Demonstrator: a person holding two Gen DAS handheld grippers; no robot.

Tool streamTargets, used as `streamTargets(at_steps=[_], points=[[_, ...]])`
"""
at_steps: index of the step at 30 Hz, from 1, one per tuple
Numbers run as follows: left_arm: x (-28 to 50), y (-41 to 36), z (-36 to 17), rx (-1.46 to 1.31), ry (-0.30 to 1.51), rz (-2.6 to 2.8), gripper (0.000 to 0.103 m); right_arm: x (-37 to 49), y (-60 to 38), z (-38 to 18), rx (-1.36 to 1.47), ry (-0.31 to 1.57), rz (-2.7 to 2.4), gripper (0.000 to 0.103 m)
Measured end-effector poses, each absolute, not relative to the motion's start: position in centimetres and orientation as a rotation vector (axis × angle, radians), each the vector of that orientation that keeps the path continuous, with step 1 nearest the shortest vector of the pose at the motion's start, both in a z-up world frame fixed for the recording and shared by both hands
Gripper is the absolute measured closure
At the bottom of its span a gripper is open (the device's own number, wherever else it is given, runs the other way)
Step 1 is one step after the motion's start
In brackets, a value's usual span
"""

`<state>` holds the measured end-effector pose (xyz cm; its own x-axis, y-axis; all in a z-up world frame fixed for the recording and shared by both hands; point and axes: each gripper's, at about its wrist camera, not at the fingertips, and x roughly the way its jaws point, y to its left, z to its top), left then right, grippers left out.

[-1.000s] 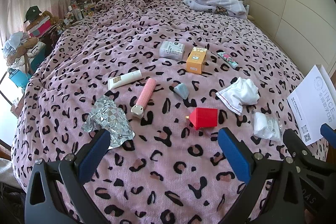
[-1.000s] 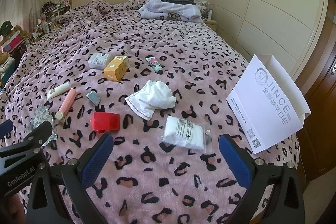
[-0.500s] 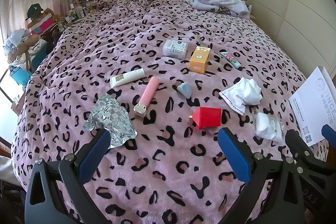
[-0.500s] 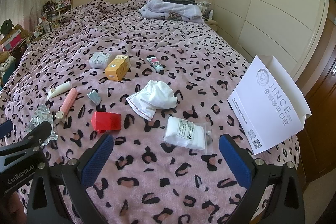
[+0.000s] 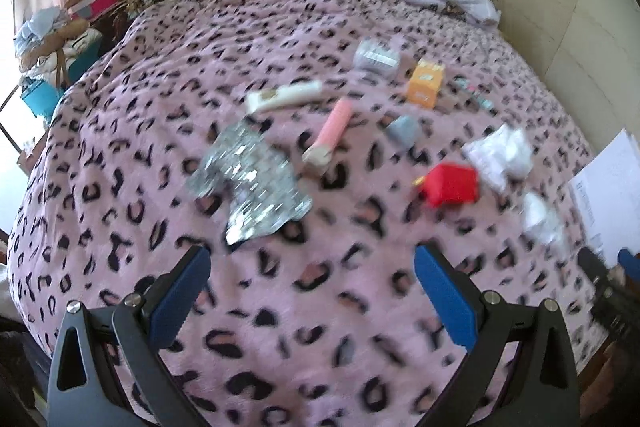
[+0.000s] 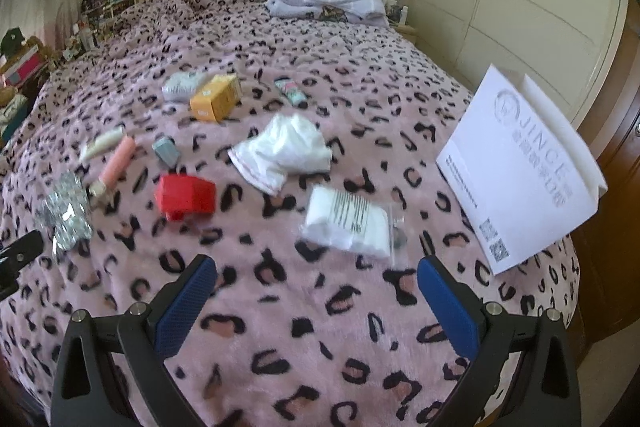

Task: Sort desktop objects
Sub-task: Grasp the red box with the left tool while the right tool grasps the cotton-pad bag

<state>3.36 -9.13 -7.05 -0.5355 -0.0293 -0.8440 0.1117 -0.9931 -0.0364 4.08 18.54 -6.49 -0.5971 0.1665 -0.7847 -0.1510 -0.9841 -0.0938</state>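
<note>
Across the leopard-print blanket (image 6: 320,327) the small things lay scattered, unsorted. Farthest left, the foil packet (image 5: 248,183) sat just ahead of the left gripper (image 5: 312,291), whose jaws were spread with nothing in them; the pink tube (image 5: 330,131) lay beyond it, its long axis running away from that claw. Further right, the red box (image 6: 186,197) lay between the arms. The plastic-bagged white pack (image 6: 348,221) sat just ahead of the right gripper (image 6: 318,297), equally released, with the white paper bag (image 6: 520,171) rightmost.

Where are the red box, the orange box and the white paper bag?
red box (image 6: 186,195), right wrist view, its top face
orange box (image 6: 216,97), right wrist view, its top face
white paper bag (image 6: 520,171), right wrist view, its printed front
</note>
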Motion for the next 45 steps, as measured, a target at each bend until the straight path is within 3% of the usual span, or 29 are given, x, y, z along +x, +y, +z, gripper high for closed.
streamTargets(at_steps=[5, 12, 18, 23, 34, 45], points=[[4.4, -12.2, -9.2, 1.524, 0.181, -2.609, 0.0, 4.1, 17.8, -8.6, -1.363, 0.068, 2.705, 0.0], [4.6, -13.0, -9.6, 1.502, 0.24, -2.609, 0.0, 5.1, 17.8, -9.1, -1.324, 0.022, 2.768, 0.0], [3.4, -10.0, -9.6, 1.549, 0.336, -2.691, 0.0, 5.1, 21.9, -9.0, -1.276, 0.147, 2.733, 0.0], [1.1, -5.5, -8.9, 1.582, 0.27, -2.772, 0.0, 4.8, 25.6, -8.8, -1.239, 0.289, 2.691, 0.0], [-6.9, 2.2, -9.8, 1.641, 0.254, -2.84, 0.0, -1.1, 26.4, -9.4, -1.272, 0.195, 2.668, 0.0], [-10.3, 2.3, -12.6, 1.721, 0.539, -2.565, 0.0, -1.9, 28.3, -11.0, -1.284, 0.255, 2.636, 0.0]])
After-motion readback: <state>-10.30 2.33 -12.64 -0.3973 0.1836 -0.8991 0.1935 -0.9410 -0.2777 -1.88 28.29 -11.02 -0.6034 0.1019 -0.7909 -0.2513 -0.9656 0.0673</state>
